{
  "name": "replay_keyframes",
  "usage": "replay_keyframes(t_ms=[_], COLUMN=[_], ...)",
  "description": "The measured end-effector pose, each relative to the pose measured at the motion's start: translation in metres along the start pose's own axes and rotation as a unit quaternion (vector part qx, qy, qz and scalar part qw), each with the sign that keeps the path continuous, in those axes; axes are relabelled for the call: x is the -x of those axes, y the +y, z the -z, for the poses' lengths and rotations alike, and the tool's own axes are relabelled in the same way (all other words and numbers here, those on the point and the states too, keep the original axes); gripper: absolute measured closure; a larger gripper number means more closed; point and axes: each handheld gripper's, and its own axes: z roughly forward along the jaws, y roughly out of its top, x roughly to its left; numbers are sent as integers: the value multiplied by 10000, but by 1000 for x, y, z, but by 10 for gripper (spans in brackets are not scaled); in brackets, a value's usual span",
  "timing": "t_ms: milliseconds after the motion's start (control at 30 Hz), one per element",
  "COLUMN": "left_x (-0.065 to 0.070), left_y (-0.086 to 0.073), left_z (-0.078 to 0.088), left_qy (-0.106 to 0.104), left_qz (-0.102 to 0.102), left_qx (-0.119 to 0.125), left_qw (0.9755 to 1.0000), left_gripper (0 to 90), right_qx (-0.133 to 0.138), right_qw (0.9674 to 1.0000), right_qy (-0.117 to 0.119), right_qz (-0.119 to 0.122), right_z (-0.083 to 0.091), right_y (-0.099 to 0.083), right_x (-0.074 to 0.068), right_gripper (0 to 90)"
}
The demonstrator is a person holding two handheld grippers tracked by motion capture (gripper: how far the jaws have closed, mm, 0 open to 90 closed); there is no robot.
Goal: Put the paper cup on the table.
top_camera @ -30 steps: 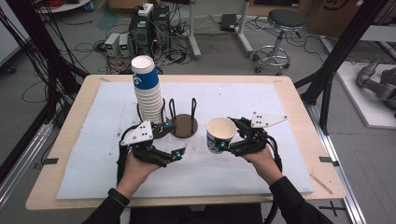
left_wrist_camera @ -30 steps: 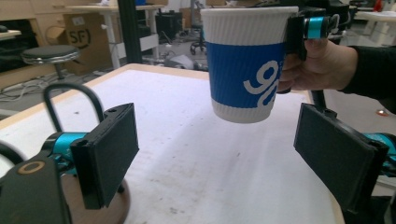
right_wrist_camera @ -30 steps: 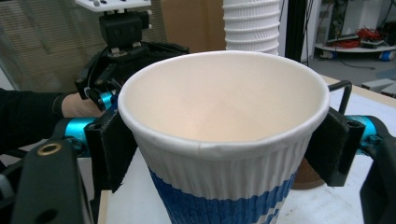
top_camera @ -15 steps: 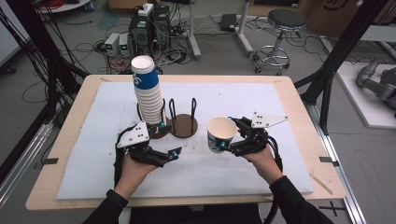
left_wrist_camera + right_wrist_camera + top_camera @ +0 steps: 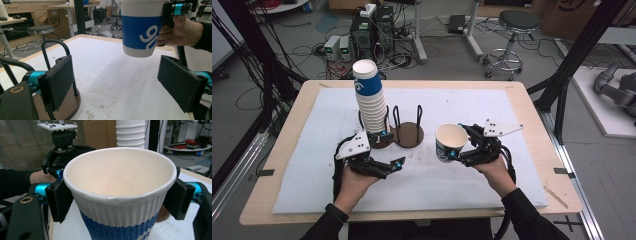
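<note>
A single paper cup [image 5: 450, 143] is clamped upright between the pads of the right gripper [image 5: 462, 145], lifted above the middle of the worktop [image 5: 522, 200]. The left gripper [image 5: 396, 163] is held open and empty nearby. Placement seems still outstanding: one cup holder [image 5: 408, 134] stands empty beside the cup stack [image 5: 370, 102].
</note>
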Motion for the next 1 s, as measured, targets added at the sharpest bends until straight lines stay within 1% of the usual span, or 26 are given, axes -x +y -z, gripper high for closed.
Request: replay_keyframes(t_ms=[167,333,433,533,667,733,867,933,1000], left_x=[2,2,1,-1,-2,-3,-3,-3,-3], left_y=[2,1,-2,-4,-6,-7,-9,-9,-9], left_z=[5,10,14,16,16,14,12,11,11], left_qy=[149,248,298,348,426,411,436,413,433], left_qz=[-50,-17,12,105,107,103,39,50,44], left_qx=[30,32,-3,44,9,-9,-106,-99,-97], left_qw=[9999,9997,9996,9993,9990,9991,9990,9991,9990], left_gripper=[137,137,137,137,137,137,137,137,137], right_qx=[24,1,-4,-3,1,0,35,35,22], right_qw=[10000,10000,9999,9998,9992,9988,9975,9968,9958], right_qy=[-54,-77,-155,-208,-384,-486,-711,-795,-915], right_qz=[27,46,73,75,82,96,31,1,-32], right_z=[1,4,6,9,12,15,19,22,25], right_y=[0,1,1,2,3,3,3,3,3], right_x=[1,0,0,0,2,4,10,13,17], right_gripper=[207,208,209,209,209,209,209,209,210])
